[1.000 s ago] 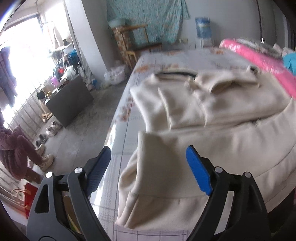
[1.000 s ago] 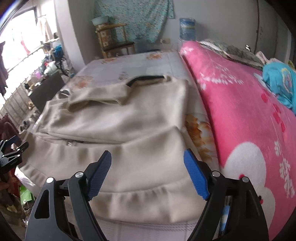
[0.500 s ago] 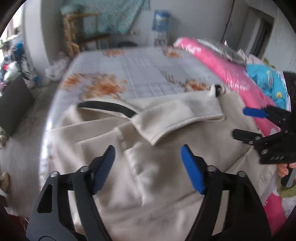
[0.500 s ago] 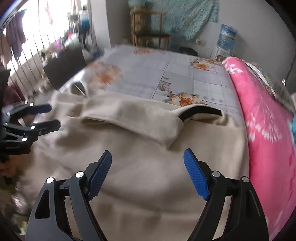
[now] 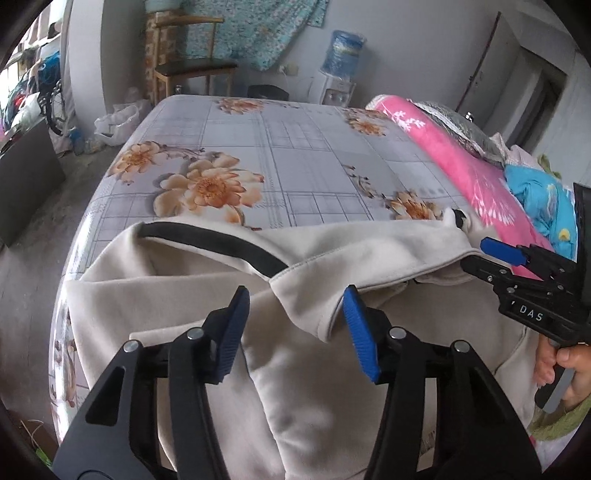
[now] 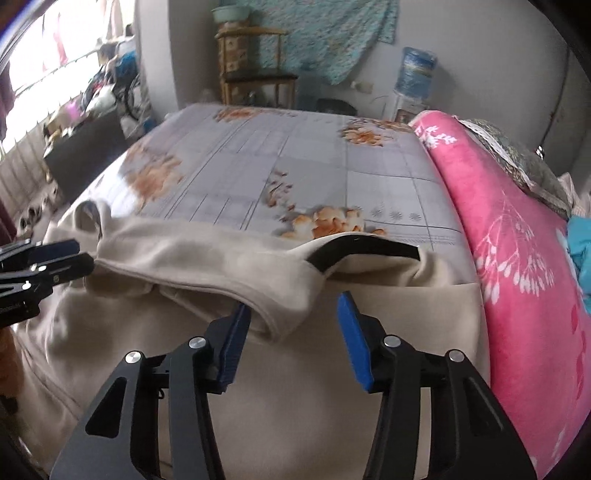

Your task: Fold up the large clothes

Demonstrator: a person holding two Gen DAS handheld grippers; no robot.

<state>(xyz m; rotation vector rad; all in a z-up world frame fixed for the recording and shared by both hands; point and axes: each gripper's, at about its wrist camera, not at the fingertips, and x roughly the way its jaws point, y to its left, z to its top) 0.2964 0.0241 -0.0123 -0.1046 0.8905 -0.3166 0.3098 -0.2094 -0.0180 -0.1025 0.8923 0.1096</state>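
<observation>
Beyond the cream garment's [image 5: 369, 243] far edge, floral bedsheet [image 5: 295, 155] lies bare.

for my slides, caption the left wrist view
Left gripper closing around a folded corner of the cream fleece garment on the floral bedsheet.

a grey bedsheet printed with orange flowers and a grid of lines [image 5: 288, 162] covers the bed. along its right side lies a bright pink blanket with white floral print [image 6: 517, 236]. against the far wall stand a wooden chair with a dark seat [image 5: 195, 70] and a white water dispenser topped by a blue bottle [image 5: 341, 70], with a turquoise patterned cloth [image 6: 332, 33] hanging behind them.
</observation>
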